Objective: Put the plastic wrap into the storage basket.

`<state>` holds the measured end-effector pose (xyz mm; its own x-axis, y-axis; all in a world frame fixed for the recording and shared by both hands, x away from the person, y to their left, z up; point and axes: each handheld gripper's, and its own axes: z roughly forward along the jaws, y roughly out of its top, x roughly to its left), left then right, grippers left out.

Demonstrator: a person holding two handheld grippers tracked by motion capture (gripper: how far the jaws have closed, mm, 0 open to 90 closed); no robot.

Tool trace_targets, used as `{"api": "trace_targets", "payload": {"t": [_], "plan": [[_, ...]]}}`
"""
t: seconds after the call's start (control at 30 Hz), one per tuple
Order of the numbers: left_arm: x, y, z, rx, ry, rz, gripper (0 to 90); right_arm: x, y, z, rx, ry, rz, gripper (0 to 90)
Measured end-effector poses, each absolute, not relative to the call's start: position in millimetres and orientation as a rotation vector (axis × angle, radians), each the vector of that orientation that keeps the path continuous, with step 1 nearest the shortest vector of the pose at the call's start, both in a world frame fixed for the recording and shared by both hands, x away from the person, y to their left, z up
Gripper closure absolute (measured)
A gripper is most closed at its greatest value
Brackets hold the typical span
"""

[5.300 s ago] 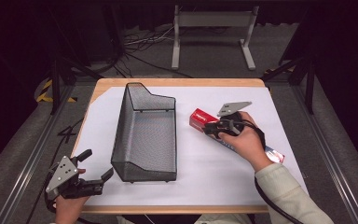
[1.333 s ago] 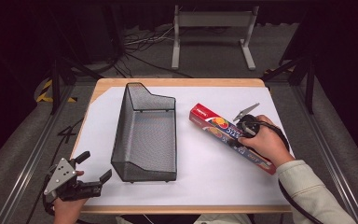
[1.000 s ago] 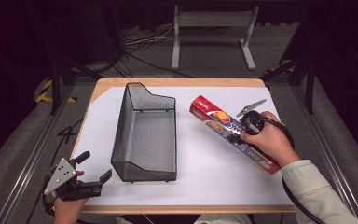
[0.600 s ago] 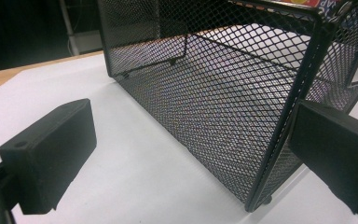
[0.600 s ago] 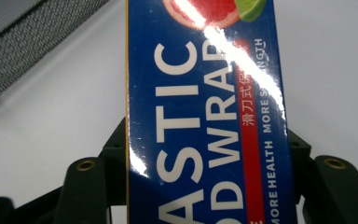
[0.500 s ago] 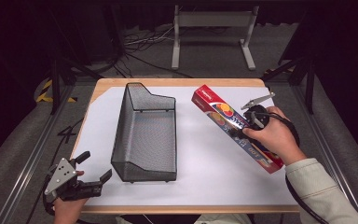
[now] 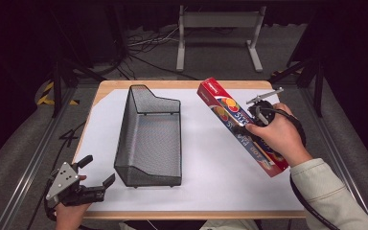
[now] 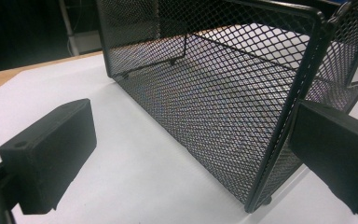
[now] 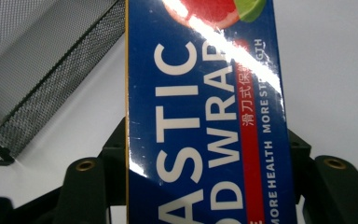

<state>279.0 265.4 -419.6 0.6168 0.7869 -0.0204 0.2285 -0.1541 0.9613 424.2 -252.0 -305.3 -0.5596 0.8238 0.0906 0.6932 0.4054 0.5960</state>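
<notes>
Blue and red cardboard marks the plastic wrap box (image 7: 239, 125), a long carton clamped across its width in the right gripper (image 7: 258, 115). In the right gripper view the box (image 9: 205, 116) runs up between the two black jaws, which press on its long sides, its white lettering facing the camera. From above, the box lies slanted over the right half of the table (image 7: 196, 201), its red end pointing to the far left and its near end toward the person's sleeve (image 7: 330, 191); the right hand (image 7: 278, 136) wraps the gripper from the right. Whether the carton touches the white sheet cannot be told.

Left of it, well apart, a black mesh basket (image 7: 148, 139) stands on the sheet, long axis running near to far. The left gripper (image 7: 93, 179) rests at the near left corner of the table, its jaws spread with nothing between them; in the left gripper view the basket's near corner (image 8: 261, 154) stands just ahead of the right jaw.
</notes>
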Motion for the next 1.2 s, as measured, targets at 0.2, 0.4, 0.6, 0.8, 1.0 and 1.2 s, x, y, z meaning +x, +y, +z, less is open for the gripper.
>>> {"api": "trace_targets", "payload": {"t": [0.2, 0.4, 0.6, 0.8, 1.0, 1.2], "plan": [[279, 266, -420, 1.698, 0.841, 0.611, 1.8, 424, -231, -297, 1.365, 2.45, 0.902, 40.0], [279, 266, -419, 1.701, 0.838, 0.612, 1.9, 422, -207, -289, 1.359, 2.455, 0.912, 40.0], [279, 267, -420, 1.701, 0.838, 0.611, 1.9, 418, -187, -284, 1.361, 2.439, 0.94, 40.0], [279, 267, -419, 1.701, 0.838, 0.613, 1.9, 414, -165, -279, 1.35, 2.445, 0.969, 39.9], [280, 266, -419, 1.696, 0.837, 0.612, 2.0, 412, -146, -279, 1.35, 2.461, 0.958, 39.9], [281, 266, -418, 1.696, 0.834, 0.613, 2.0, 412, -130, -276, 1.359, 2.466, 0.952, 39.8]]}}
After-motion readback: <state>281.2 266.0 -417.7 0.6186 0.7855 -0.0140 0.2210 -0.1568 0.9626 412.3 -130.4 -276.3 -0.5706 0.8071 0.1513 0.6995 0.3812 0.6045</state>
